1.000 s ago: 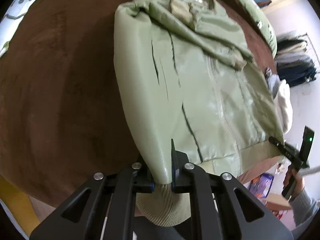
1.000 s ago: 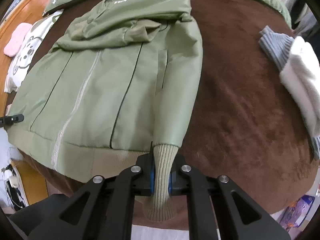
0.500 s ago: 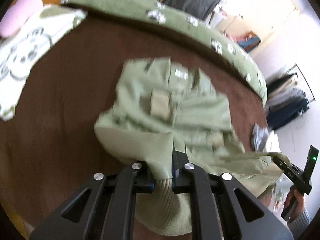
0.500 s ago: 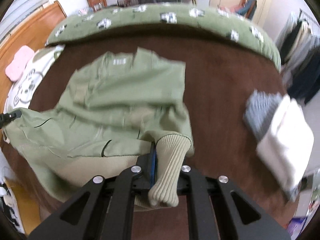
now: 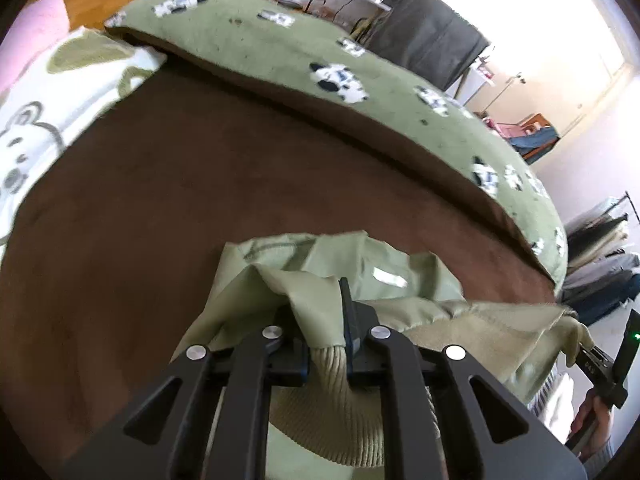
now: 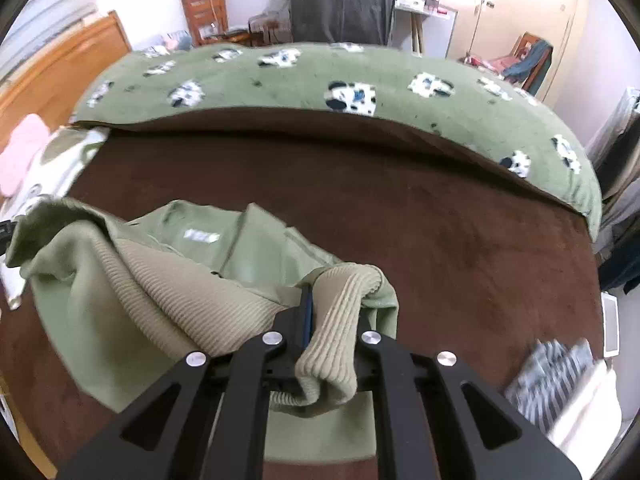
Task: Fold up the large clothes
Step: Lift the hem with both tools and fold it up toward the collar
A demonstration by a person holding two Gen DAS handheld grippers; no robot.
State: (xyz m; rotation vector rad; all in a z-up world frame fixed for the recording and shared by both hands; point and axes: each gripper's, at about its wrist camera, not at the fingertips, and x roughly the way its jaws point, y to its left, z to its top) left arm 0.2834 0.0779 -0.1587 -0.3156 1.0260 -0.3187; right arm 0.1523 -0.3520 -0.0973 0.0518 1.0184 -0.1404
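Observation:
A light green jacket (image 5: 348, 264) with ribbed cuffs and hem lies on a brown bed cover (image 5: 168, 184). My left gripper (image 5: 326, 320) is shut on one sleeve end, its ribbed cuff (image 5: 332, 364) hanging between the fingers. My right gripper (image 6: 332, 312) is shut on the other ribbed cuff (image 6: 340, 320). The jacket's (image 6: 224, 248) lower half is lifted and folded up toward the collar, its ribbed hem (image 6: 168, 284) bunched over the body. The right gripper also shows at the right edge of the left wrist view (image 5: 600, 364).
A green cow-print duvet (image 6: 320, 80) is rolled along the far side of the bed. A white bear-print cloth (image 5: 48, 92) and a pink pillow (image 6: 20, 152) lie left. Folded striped and white clothes (image 6: 568, 392) sit at the right. A clothes rack (image 5: 600, 264) stands beyond.
Both grippers have lifted the sleeve ends and hem off the bed and carried them forward toward the collar. The flat jacket is now doubled over and bunched.

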